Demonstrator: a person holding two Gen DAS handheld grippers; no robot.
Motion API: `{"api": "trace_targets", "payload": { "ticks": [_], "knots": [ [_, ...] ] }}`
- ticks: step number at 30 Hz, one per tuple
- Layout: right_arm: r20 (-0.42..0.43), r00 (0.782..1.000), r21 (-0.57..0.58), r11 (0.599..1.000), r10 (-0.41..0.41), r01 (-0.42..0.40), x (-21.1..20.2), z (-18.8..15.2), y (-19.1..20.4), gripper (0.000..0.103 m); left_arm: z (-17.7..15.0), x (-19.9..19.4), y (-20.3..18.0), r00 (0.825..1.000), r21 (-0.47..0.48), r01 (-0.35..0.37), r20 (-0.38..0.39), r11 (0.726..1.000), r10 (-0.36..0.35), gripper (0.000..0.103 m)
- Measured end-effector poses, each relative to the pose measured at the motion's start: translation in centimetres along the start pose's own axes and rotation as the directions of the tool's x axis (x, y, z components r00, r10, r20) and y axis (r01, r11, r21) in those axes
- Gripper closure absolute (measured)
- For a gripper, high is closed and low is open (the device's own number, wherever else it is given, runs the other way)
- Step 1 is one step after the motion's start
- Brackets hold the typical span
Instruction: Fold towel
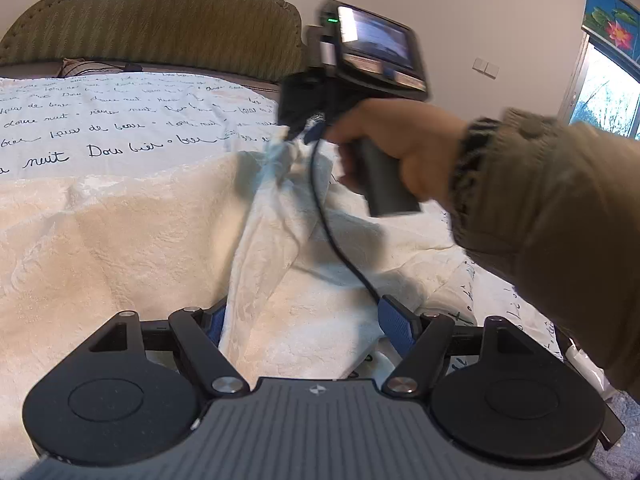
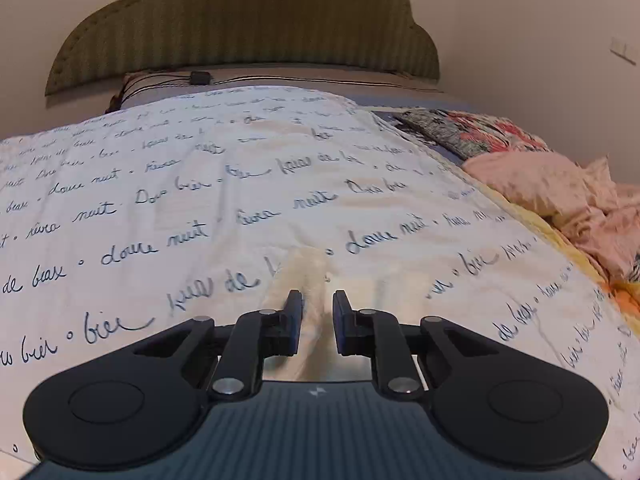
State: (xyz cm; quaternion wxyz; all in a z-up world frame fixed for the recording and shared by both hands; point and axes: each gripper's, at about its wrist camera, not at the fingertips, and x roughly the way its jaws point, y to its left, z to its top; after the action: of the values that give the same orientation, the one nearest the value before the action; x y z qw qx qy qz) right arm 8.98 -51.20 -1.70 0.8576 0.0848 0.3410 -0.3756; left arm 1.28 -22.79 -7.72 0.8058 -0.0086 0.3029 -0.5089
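Observation:
A cream towel (image 1: 120,240) lies spread over the bed in the left wrist view. One corner of it is pulled up into a ridge (image 1: 276,200) that rises to my right gripper (image 1: 298,136), held in a hand (image 1: 400,148). The right wrist view shows my right gripper (image 2: 317,312) shut on a bunch of towel (image 2: 308,272) between its blue pads, held above the bedspread. My left gripper (image 1: 304,322) stands wide open low over the towel's near edge. Cloth lies between its fingers (image 1: 394,324) and drapes against the left one, ungripped.
The bedspread (image 2: 160,184), white with dark handwriting print, covers the bed up to an olive headboard (image 2: 248,28). Pink and patterned clothes (image 2: 560,192) are piled along the right side. A black cable (image 1: 340,248) hangs from the right gripper. A window (image 1: 608,92) is at far right.

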Motion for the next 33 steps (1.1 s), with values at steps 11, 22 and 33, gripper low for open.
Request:
{"api": "trace_targets", "payload": {
  "ticks": [11,22,33],
  "knots": [
    [0.018,0.976,0.389,0.898,0.216,-0.206,-0.6,-1.2,-6.5,0.084,0.2,0.3,0.0,1.000,0.004,0.010,-0.007,1.000,-0.010,0.021],
    [-0.080,0.995,-0.094,0.993,0.058,-0.065,2.4,2.0,4.9,0.055,0.0,0.3,-0.1,1.000,0.005,0.021,-0.008,1.000,-0.021,0.017],
    [0.224,0.955,0.211,0.946,0.197,-0.245,-7.0,0.8,-5.3,0.097,0.3,0.3,0.4,0.999,-0.019,0.045,-0.008,0.999,-0.045,0.015]
  ]
}}
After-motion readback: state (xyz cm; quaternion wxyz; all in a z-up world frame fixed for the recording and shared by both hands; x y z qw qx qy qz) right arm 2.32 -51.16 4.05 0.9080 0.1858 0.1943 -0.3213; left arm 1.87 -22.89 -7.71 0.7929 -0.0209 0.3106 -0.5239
